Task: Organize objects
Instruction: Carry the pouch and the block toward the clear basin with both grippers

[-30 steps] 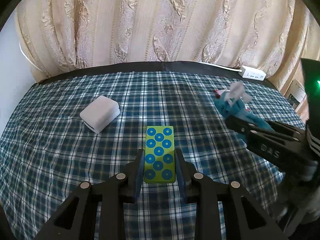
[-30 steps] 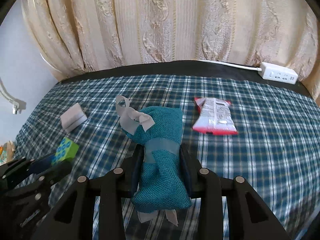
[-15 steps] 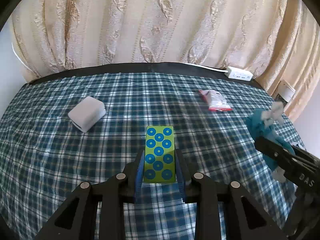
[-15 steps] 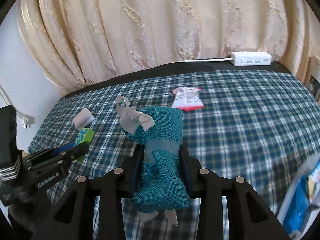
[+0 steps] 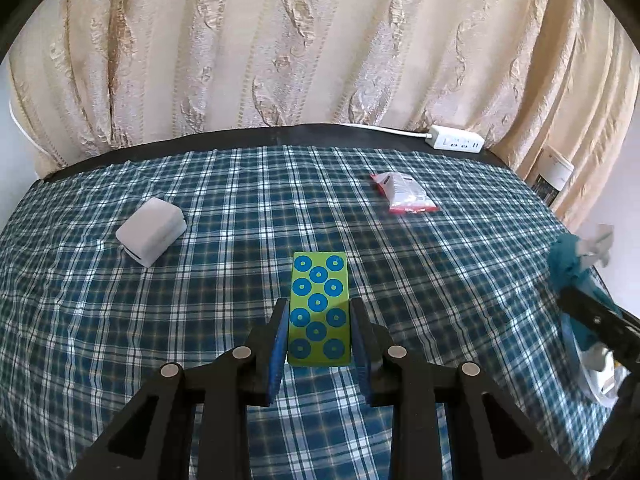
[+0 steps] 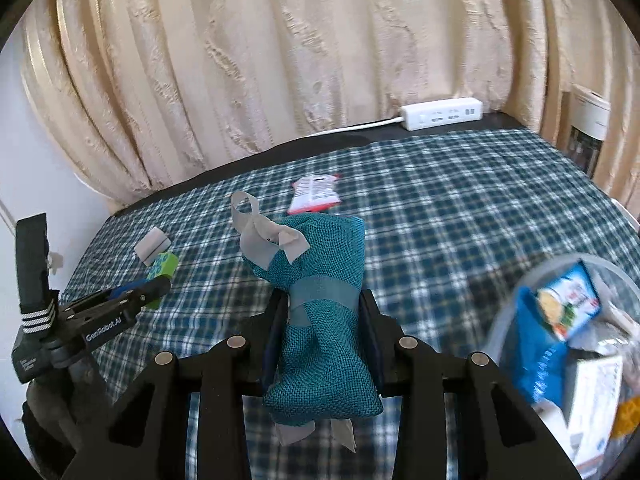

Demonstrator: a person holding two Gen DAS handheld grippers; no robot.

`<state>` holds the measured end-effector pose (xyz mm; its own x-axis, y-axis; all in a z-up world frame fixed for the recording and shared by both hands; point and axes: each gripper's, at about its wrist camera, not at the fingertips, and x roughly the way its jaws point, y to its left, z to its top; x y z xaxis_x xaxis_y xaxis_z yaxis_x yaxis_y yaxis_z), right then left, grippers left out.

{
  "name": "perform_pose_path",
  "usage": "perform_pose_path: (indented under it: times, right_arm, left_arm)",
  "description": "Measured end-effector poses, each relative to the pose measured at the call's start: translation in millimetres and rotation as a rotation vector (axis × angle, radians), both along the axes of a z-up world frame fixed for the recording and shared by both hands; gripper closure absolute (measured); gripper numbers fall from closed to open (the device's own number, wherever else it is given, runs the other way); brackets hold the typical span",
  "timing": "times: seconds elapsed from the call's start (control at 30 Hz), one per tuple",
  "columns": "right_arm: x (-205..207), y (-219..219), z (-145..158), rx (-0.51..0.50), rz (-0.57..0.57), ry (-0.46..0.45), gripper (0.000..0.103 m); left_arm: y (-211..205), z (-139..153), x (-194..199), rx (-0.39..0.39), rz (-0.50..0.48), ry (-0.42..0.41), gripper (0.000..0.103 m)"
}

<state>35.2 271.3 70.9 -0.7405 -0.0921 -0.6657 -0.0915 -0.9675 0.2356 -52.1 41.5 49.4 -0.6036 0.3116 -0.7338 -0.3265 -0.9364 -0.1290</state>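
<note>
My left gripper (image 5: 319, 312) is shut on a green box with blue rings (image 5: 320, 308), held just above the checked cloth; the same box (image 6: 162, 267) shows small at the left of the right wrist view. My right gripper (image 6: 320, 304) is shut on a teal burlap pouch (image 6: 320, 288) with grey ribbon ties, lifted off the table. That pouch (image 5: 568, 264) also appears at the right edge of the left wrist view. A red and white snack packet (image 5: 402, 193) (image 6: 315, 194) lies flat further back. A white box (image 5: 152, 230) (image 6: 152, 243) rests at the left.
A clear bin (image 6: 516, 312) holding several packaged items stands at the lower right of the right wrist view. A white power strip (image 5: 456, 142) (image 6: 440, 114) lies on the dark table edge (image 5: 240, 138) below the beige curtain. A white appliance (image 6: 588, 120) stands beyond the right edge.
My right gripper has carried the teal pouch to the right, away from the snack packet, and the clear bin has come into its view. The left gripper has barely moved.
</note>
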Motion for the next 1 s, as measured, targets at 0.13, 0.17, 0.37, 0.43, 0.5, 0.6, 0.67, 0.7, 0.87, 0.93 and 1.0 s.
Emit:
perform_pose_path:
  times: [0.13, 0.17, 0.37, 0.43, 0.5, 0.6, 0.67, 0.7, 0.87, 0.93, 1.0]
  right_arm:
    - [18, 16, 4, 0.003, -0.042, 0.008, 0.066]
    - [25, 22, 6, 0.005, -0.059, 0.011, 0.066]
    - [49, 53, 12, 0.018, -0.143, 0.018, 0.066]
    - [55, 63, 13, 0.020, -0.165, 0.018, 0.066]
    - [62, 73, 12, 0.022, -0.191, 0.018, 0.066]
    - [71, 88, 11, 0.015, -0.221, 0.016, 0.066]
    - [78, 99, 9, 0.001, -0.243, 0.011, 0.066]
    - [80, 103, 8, -0.002, -0.252, 0.010, 0.066]
    - [95, 127, 9, 0.000, -0.312, 0.011, 0.066]
    - [98, 140, 11, -0.001, -0.341, 0.010, 0.066]
    - [101, 154, 11, -0.010, -0.368, 0.007, 0.066]
  left_arm:
    - [5, -4, 2, -0.013, -0.010, -0.006, 0.072]
    - [6, -4, 2, -0.017, -0.012, -0.005, 0.072]
    - [13, -7, 7, -0.036, -0.022, 0.002, 0.072]
    - [14, -7, 8, -0.042, -0.025, 0.007, 0.072]
    - [16, -6, 9, -0.047, -0.030, 0.014, 0.072]
    - [18, -5, 11, -0.050, -0.034, 0.024, 0.072]
    - [19, -4, 11, -0.050, -0.034, 0.026, 0.072]
    - [19, -4, 11, -0.051, -0.034, 0.027, 0.072]
    - [20, -1, 11, -0.050, -0.033, 0.031, 0.072]
    - [20, 1, 12, -0.048, -0.034, 0.032, 0.072]
    - [21, 3, 13, -0.048, -0.036, 0.033, 0.072]
